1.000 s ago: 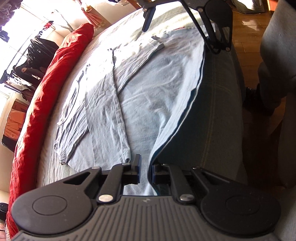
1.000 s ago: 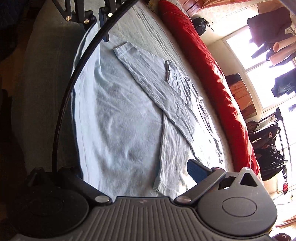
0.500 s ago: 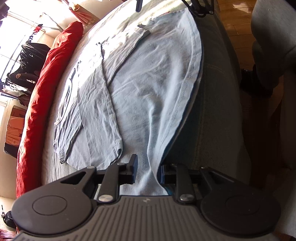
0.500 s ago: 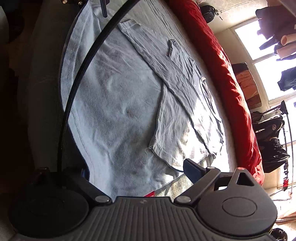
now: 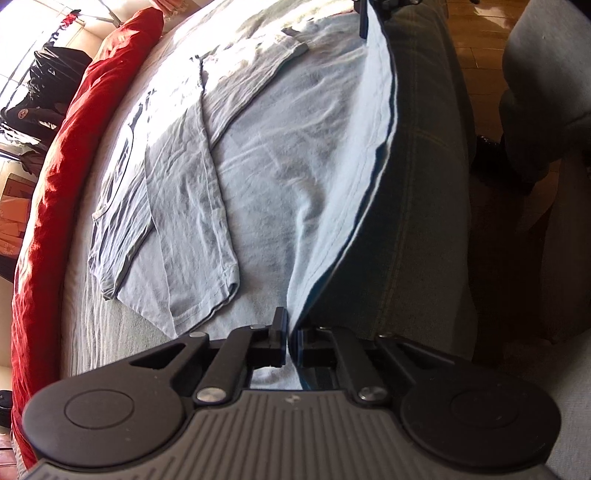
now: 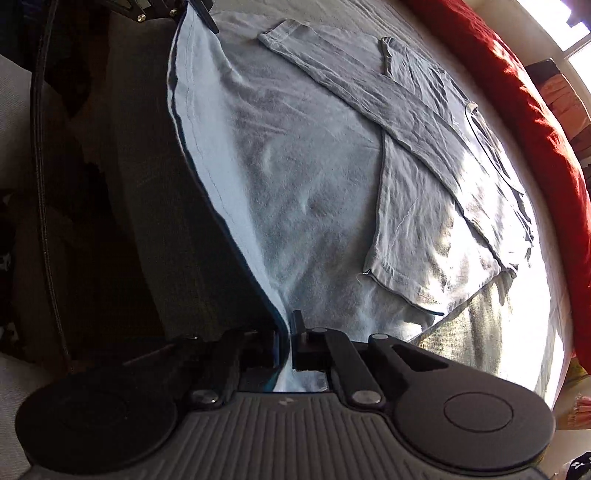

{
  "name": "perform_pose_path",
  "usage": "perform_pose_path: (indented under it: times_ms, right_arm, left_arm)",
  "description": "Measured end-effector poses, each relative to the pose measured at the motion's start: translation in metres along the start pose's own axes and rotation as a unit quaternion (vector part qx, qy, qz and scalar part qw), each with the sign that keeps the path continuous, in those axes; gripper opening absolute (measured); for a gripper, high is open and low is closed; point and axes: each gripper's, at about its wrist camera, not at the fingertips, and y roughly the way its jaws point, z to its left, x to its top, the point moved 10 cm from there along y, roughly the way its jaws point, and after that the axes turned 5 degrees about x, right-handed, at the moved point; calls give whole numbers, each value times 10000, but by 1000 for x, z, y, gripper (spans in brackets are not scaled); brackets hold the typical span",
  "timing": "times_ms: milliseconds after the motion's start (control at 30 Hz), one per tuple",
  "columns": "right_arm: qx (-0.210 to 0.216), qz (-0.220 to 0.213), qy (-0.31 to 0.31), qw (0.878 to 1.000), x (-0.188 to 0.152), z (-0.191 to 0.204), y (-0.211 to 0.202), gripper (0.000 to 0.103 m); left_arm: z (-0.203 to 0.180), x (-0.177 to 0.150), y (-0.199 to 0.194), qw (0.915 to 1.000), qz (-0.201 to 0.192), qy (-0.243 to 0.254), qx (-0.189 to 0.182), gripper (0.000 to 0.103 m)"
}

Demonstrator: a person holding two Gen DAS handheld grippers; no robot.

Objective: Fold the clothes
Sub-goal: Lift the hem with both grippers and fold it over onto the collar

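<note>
On the bed: a pale blue long-sleeved shirt (image 5: pixel 295 155) lies spread flat, both sleeves folded in and crossed over its body.
Shirt's hem: runs along the bed's edge, lifted slightly, between the two grippers.
Left gripper (image 5: pixel 290 345): at one hem corner, jaws together on the cloth, which passes up between them.
Right gripper (image 6: pixel 286 345): at the other hem corner, jaws closed on the hem, with the fabric pinched between them.
Right gripper in the left view: seen at the far end of the hem, top of the frame, touching the cloth edge.
Left gripper in the right view: at the far top left, likewise on the hem.
Sleeves: one sleeve cuff (image 5: pixel 295 42) lies far from the left gripper; the other cuff (image 5: pixel 221 291) lies just beside it, to its left.
Collar side: on the far side from the hem, with a dark printed ring partly showing near the red roll.
Bed (image 5: pixel 92 321): covered in a grey-blue sheet, sunlit on its far part.
Red roll: a long red quilt (image 5: pixel 62 177) lies along the bed's far side, beyond the shirt.
Bed's side (image 5: pixel 417 184): dark fabric with stitched lines, dropping below the hem.
Room: wooden floor (image 5: pixel 476 33) beside the bed; dark clothes (image 5: pixel 48 85) hang near a bright window.
</note>
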Motion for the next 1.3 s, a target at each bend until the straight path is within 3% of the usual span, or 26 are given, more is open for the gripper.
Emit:
perform_pose_path:
  times_ms: [200, 533, 967, 1300]
  right_arm:
    - [87, -3, 246, 9997, 4, -15, -11, 5]
    - [-235, 123, 387, 9989, 21, -44, -21, 4]
    - [-902, -135, 384, 9951, 26, -97, -14, 4]
    - [-1272, -261, 401, 9907, 39, -148, 3, 4]
  left_arm:
    - [21, 8, -3, 9999, 66, -112, 24, 1]
    - [52, 13, -5, 9994, -153, -269, 124, 1]
    - [90, 26, 15, 9976, -201, -132, 648, 1]
    - [136, 34, 53, 9952, -254, -164, 935, 2]
